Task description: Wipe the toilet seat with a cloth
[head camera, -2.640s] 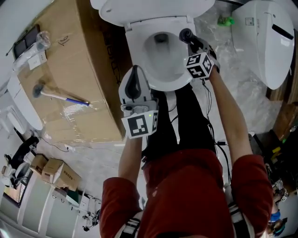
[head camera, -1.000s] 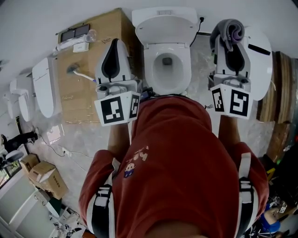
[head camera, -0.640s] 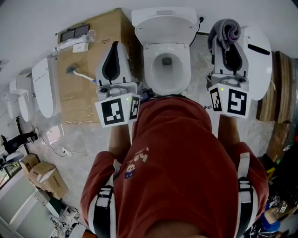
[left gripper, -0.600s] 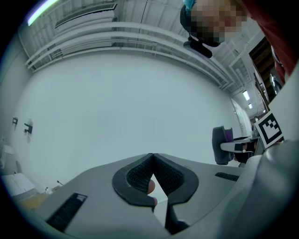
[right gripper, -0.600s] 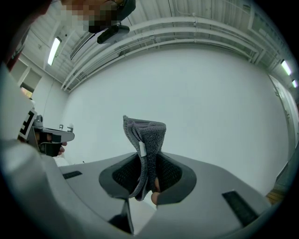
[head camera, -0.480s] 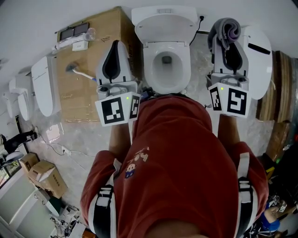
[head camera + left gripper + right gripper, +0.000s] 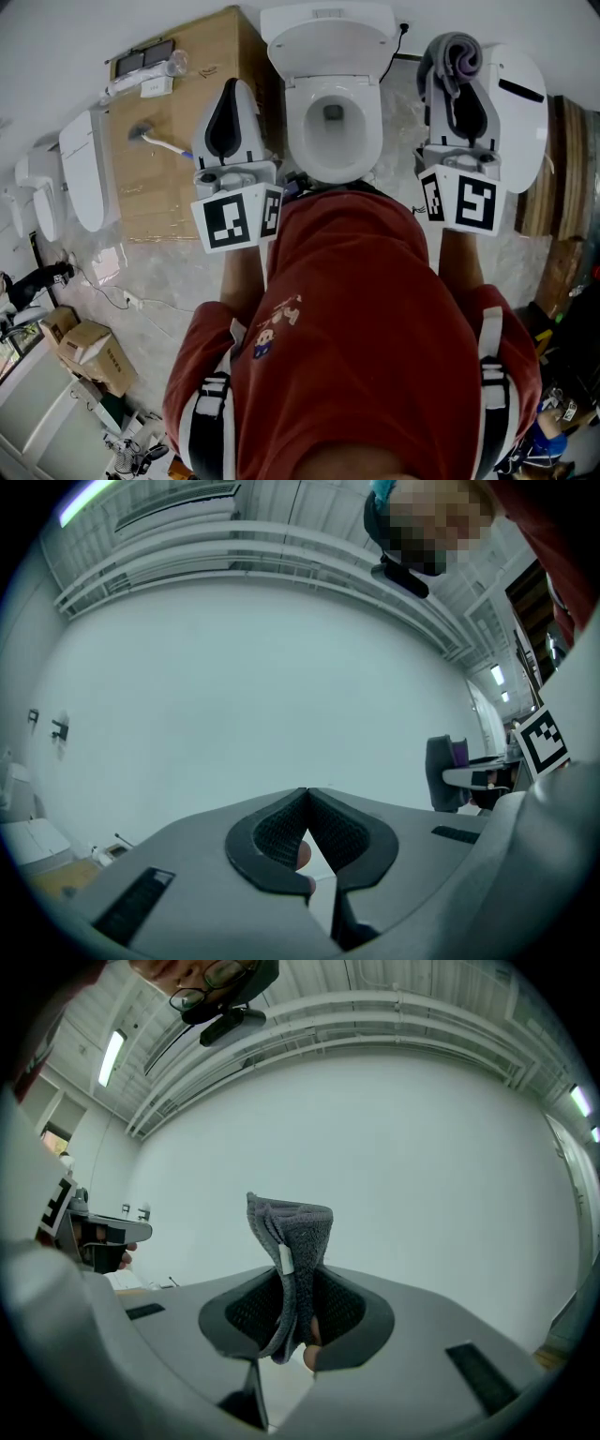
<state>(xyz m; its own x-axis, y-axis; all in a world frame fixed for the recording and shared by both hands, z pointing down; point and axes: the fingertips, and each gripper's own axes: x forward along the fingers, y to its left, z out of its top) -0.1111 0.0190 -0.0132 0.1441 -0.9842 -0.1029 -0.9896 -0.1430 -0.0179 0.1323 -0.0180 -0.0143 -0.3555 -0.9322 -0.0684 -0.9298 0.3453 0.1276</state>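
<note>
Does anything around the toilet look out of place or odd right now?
Yes. A long-handled tool lies on the cardboard box left of the toilet, and what looks like a spare toilet seat lies to its right. The grey cloth is bunched in the right gripper, off the seat.

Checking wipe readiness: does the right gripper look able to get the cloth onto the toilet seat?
Probably yes: the right gripper, shut on the cloth, is beside the toilet seat, lid raised, with nothing between them.

Head view steeply down over toilet (image 7: 328,42), gripper views level at white wall (image 7: 234,686), perhaps glimpsing each other
</note>
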